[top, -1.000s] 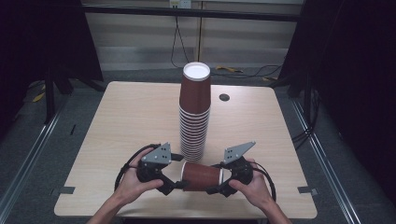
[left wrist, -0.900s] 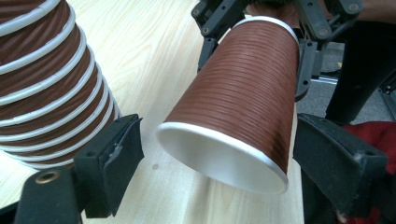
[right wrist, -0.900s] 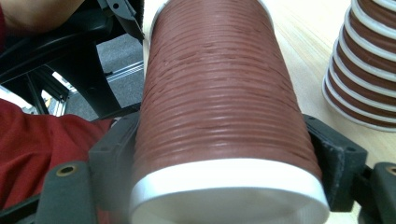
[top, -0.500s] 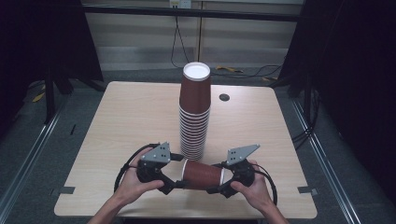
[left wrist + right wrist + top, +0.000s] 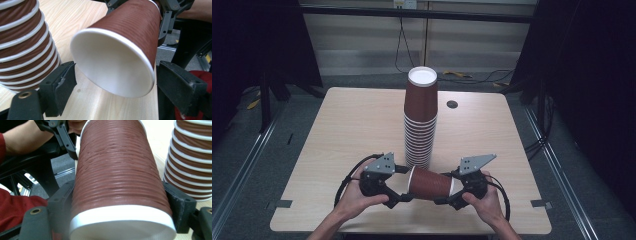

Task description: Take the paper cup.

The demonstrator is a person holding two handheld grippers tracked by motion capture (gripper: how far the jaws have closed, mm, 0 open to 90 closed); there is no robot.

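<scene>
While the tabletop [image 5: 337, 130] is carrying that tall cup stack [image 5: 420, 120] mid-table, you're holding a single cup [image 5: 432, 182] sideways by the near edge: right gripper [image 5: 451, 192] is clamping its base end, left gripper [image 5: 404, 184] is sitting wide around its rim.

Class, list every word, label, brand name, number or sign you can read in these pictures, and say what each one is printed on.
None: no readable text in these pictures.
The held brown cup and the cup stack carry plain ribbed sleeves, no print.
The grey plates on the grippers show holes, no markings.
The table is bare wood grain.
</scene>
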